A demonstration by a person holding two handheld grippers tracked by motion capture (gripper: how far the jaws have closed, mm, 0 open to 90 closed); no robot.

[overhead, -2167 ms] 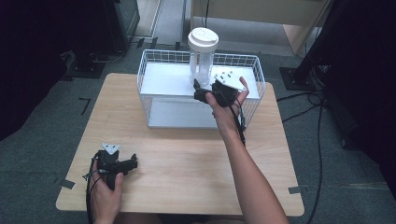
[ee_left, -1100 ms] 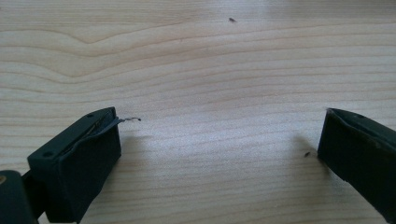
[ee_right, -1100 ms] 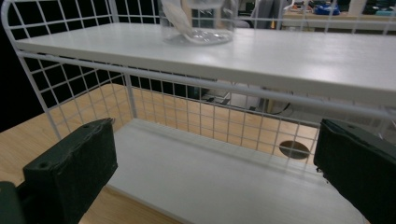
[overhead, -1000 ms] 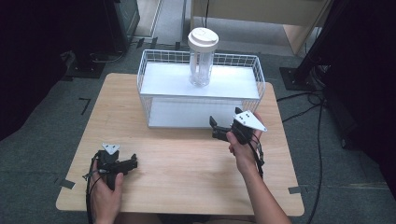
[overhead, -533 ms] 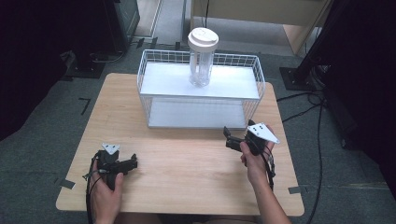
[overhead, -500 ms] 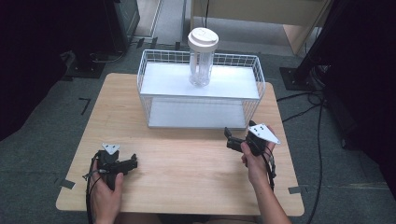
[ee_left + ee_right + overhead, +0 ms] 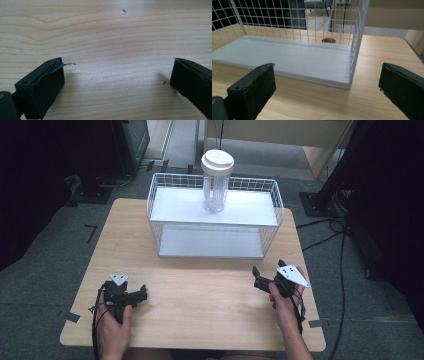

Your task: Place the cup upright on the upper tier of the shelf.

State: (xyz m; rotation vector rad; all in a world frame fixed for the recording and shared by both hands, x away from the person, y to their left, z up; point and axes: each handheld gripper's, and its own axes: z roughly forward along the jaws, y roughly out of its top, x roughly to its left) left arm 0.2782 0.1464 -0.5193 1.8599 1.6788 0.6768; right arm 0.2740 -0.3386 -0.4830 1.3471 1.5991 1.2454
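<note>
A clear tumbler with a white lid (image 7: pixel 216 182) stands upright on the top level of a white wire rack (image 7: pixel 215 227) at the back of the wooden table (image 7: pixel 200 320). My right gripper (image 7: pixel 257 279) is low over the table in front of the rack's right end, pointing left. In the right gripper view the right gripper (image 7: pixel 327 77) faces the rack's lower white board (image 7: pixel 294 57); its jaws stand wide, have just been closing slightly, and have nothing between them. My left gripper (image 7: pixel 142 294) rests at the front left, and the left gripper (image 7: pixel 117 72) is open over bare wood.
The rack's wire wall (image 7: pixel 357 45) stands just ahead of the right gripper. Cables trail on the grey floor (image 7: pixel 350 270) to the right of the table. Dark furniture stands around the table at the back and sides.
My right hand has drawn back from the tumbler on the rack, coming forward, to the right and down to the table's front right. The left hand has stayed still.
</note>
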